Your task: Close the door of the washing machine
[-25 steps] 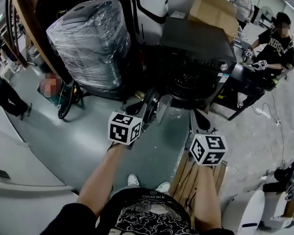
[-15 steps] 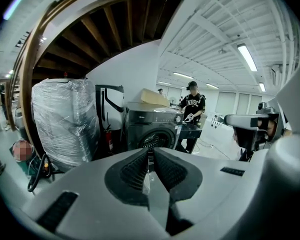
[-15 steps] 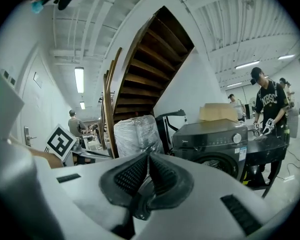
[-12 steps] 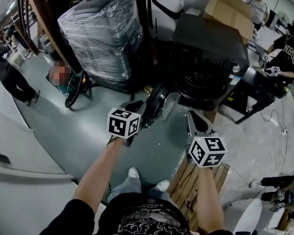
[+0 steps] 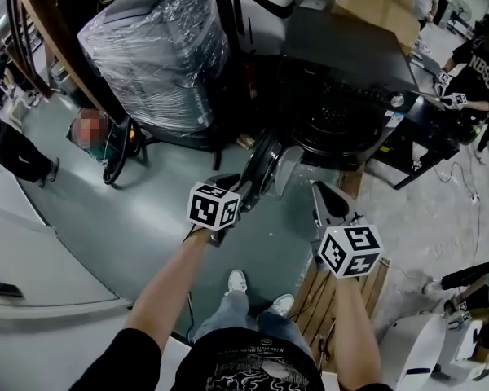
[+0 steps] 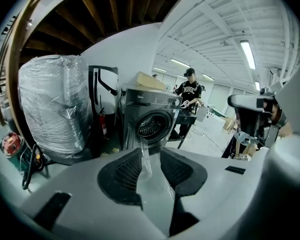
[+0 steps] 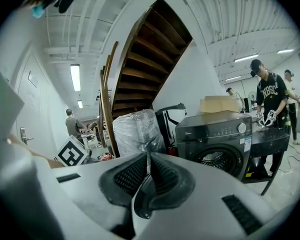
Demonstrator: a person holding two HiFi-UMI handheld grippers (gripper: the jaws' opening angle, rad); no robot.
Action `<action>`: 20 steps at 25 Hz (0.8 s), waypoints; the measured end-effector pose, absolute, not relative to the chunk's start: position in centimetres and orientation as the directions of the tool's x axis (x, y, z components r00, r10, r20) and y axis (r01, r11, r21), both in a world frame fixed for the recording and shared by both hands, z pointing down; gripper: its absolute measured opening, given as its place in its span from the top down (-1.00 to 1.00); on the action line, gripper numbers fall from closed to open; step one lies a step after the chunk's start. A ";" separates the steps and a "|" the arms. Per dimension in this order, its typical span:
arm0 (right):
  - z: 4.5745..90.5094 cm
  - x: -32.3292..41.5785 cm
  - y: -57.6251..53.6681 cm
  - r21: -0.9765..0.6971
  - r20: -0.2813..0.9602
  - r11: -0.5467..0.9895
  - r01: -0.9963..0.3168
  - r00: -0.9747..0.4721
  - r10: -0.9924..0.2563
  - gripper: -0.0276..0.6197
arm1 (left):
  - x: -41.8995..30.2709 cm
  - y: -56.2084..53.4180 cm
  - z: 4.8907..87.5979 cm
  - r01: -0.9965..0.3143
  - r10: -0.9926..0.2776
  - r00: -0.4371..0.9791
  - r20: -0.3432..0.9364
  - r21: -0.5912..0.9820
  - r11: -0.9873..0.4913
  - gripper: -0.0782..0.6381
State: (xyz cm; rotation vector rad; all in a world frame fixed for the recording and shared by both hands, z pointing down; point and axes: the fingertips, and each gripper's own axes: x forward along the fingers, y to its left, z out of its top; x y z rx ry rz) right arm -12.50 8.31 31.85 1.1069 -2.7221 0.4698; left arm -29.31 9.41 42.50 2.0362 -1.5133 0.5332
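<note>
A dark grey front-loading washing machine [image 5: 342,96] stands ahead with its drum [image 5: 334,125] exposed. Its round door [image 5: 265,169] hangs open towards me, edge-on. My left gripper [image 5: 238,187] sits right at the door's edge. In the left gripper view the left gripper [image 6: 150,154] has its jaws apart, having just been opening, and the door's clear rim [image 6: 142,156] shows in the gap with neither pad pressing on it. My right gripper [image 5: 326,195] hovers to the right of the door, in front of the machine. In its own view the right gripper [image 7: 148,159] is shut and empty.
A plastic-wrapped appliance [image 5: 159,51] stands left of the machine, a cardboard box [image 5: 379,6] behind it. A wooden stair stringer [image 5: 49,39] slants at the left. A wooden pallet [image 5: 342,300] lies under my right arm. People work at a bench [image 5: 477,63] to the right.
Both grippers have dropped lower and sit nearer the door's edge. The door hangs open much as before.
</note>
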 end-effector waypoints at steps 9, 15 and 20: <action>35.4 -16.3 6.8 -0.191 0.321 0.658 -0.728 -0.680 -0.659 0.84 | -32.0 8.4 50.0 -0.925 -0.634 0.378 0.674 0.248 -0.288 0.31; 38.1 -17.8 6.0 -0.222 0.347 0.632 -0.743 -0.665 -0.661 0.84 | -32.5 6.6 53.7 -0.909 -0.602 0.414 0.682 0.271 -0.318 0.24; 40.2 -18.5 5.4 -0.213 0.376 0.620 -0.755 -0.649 -0.661 0.84 | -32.7 5.3 56.8 -0.895 -0.573 0.442 0.690 0.300 -0.329 0.16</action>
